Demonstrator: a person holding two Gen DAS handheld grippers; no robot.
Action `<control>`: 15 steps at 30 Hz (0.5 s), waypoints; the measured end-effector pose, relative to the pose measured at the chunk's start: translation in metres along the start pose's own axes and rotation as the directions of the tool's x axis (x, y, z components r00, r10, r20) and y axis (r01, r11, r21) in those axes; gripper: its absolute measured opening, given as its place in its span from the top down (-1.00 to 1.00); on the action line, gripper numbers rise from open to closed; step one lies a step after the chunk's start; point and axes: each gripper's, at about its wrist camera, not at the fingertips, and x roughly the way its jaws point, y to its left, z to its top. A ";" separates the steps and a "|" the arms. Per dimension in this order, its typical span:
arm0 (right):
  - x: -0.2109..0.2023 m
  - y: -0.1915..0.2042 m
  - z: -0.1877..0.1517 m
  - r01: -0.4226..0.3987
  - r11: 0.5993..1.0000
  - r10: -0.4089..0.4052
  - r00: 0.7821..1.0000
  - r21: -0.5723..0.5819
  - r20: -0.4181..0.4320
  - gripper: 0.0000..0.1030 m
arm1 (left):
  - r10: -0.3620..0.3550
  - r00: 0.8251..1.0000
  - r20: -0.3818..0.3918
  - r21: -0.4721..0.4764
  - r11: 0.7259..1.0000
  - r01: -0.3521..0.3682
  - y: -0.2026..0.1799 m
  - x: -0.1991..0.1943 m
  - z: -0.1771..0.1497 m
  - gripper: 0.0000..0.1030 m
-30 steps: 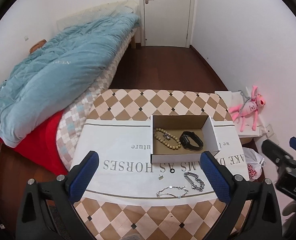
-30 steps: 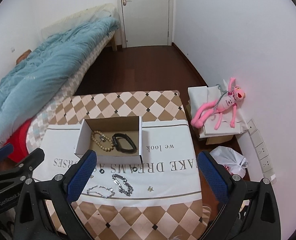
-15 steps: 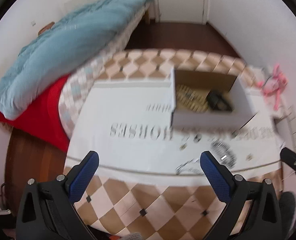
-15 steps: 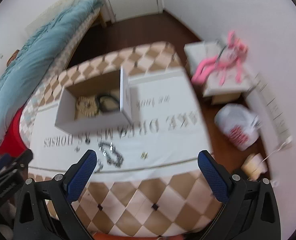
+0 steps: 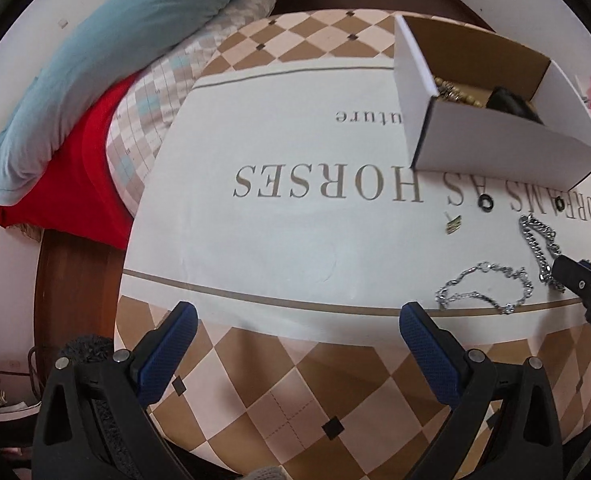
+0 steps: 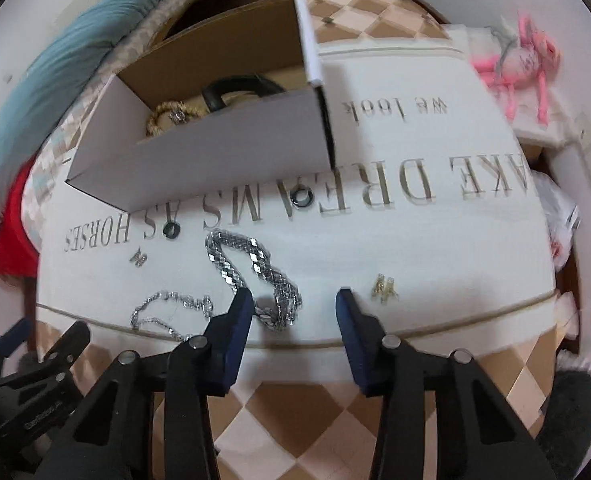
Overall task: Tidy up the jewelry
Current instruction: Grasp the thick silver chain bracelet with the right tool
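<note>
Silver chunky chain (image 6: pixel 251 276) lies just ahead of the right gripper (image 6: pixel 291 300), jaws half-spread and empty, chain running far-left.

The white cloth (image 5: pixel 279 240) reads, upside down, "AKE DREAMS AS HORSES" and "we look".

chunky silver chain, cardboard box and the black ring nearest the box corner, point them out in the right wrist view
chunky silver chain (image 6: pixel 251 270), right wrist view, middle of its looped links
cardboard box (image 6: pixel 215 148), right wrist view, white front wall
black ring (image 6: pixel 302 197), right wrist view, its band
</note>
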 end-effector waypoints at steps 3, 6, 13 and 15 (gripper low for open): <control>0.004 0.013 -0.002 0.049 0.997 -0.047 0.998 -0.061 0.031 0.51 | -0.005 1.000 -0.019 0.003 1.000 0.005 -0.001 0.006 0.001 -1.00; 0.007 0.019 -0.002 0.019 0.997 -0.017 1.000 -0.071 0.025 0.91 | -0.020 0.999 -0.032 0.013 1.000 0.020 -0.004 0.009 0.000 -1.00; -0.009 -0.004 -0.013 -0.027 1.000 0.026 0.998 0.010 0.049 0.92 | -0.069 0.997 -0.032 0.035 0.997 0.070 -0.014 0.005 -0.002 -0.99; -0.021 -0.013 -0.016 -0.042 0.998 0.040 0.997 0.036 0.066 0.92 | -0.111 0.994 -0.022 0.052 0.992 0.112 -0.022 -0.001 -0.003 -0.99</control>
